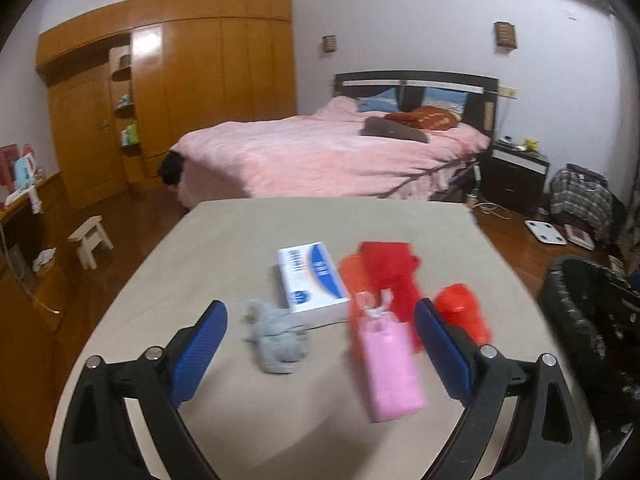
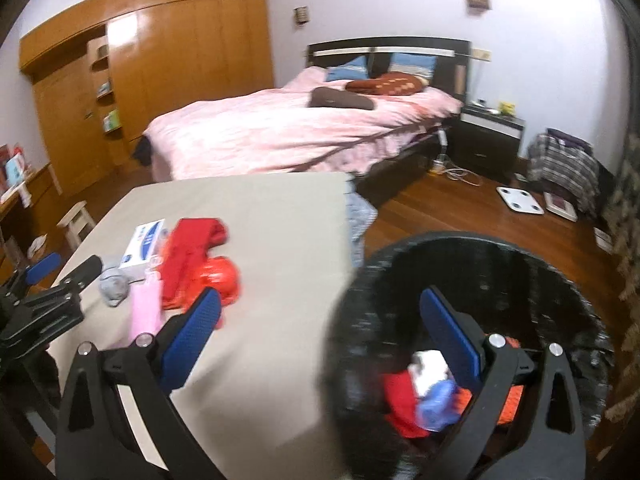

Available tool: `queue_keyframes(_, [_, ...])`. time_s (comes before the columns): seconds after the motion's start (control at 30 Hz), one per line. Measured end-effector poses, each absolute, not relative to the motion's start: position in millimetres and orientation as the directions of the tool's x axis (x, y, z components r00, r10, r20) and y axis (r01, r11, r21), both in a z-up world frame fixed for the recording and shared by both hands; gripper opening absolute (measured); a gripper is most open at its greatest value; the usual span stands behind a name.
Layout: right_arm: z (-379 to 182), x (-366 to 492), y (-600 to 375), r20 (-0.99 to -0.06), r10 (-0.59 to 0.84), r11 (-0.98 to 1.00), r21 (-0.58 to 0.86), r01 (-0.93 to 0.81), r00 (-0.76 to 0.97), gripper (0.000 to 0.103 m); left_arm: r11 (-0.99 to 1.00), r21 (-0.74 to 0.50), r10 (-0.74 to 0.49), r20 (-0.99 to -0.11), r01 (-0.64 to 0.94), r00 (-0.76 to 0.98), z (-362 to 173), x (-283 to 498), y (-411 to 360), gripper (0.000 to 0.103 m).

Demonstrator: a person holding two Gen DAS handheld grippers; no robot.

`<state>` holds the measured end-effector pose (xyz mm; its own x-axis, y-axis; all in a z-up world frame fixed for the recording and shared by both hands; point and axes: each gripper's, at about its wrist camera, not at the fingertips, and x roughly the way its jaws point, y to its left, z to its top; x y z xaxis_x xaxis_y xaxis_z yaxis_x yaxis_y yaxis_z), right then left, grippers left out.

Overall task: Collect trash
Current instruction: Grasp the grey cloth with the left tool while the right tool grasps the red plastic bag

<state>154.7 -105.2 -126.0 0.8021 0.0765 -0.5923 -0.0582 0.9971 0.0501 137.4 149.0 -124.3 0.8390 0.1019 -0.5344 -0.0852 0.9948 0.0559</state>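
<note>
On the beige table lies trash: a crumpled grey tissue, a white and blue box, a pink packet, red wrapping and a red plastic bag. My left gripper stands open above the table's near part, empty, with the tissue and pink packet ahead between its blue pads. My right gripper is open and empty over the rim of the black bin, which holds red, white and blue scraps. The left gripper shows at the right wrist view's left edge.
The black bin stands right of the table on a wooden floor. Behind are a bed with a pink cover, a wooden wardrobe, a small stool, a nightstand and a white scale.
</note>
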Motion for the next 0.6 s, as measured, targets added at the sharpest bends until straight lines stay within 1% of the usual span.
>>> queue_keyframes(0.23, [-140, 175, -49, -0.609, 0.120, 0.991, 0.027, -0.130, 0.784, 0.097, 0.986, 0.067, 0.163, -0.563, -0.151, 0.810, -141, 139, 183, 0.092])
queue_keyframes(0.4, [-155, 195, -28, -0.622, 0.118, 0.991, 0.026, -0.131, 0.774, 0.097, 0.984, 0.066, 0.172, -0.591, -0.165, 0.788, -154, 143, 197, 0.092])
queue_keyframes(0.5, [-162, 203, -24, -0.629, 0.113, 0.991, 0.020, -0.129, 0.769, 0.097, 0.985, 0.063, 0.167, -0.612, -0.163, 0.773, -160, 151, 201, 0.090])
queue_keyframes(0.6, [-167, 212, -20, -0.634, 0.106, 0.992, 0.015, -0.125, 0.766, 0.097, 0.986, 0.045, 0.151, -0.629, -0.158, 0.763, -165, 160, 204, 0.081])
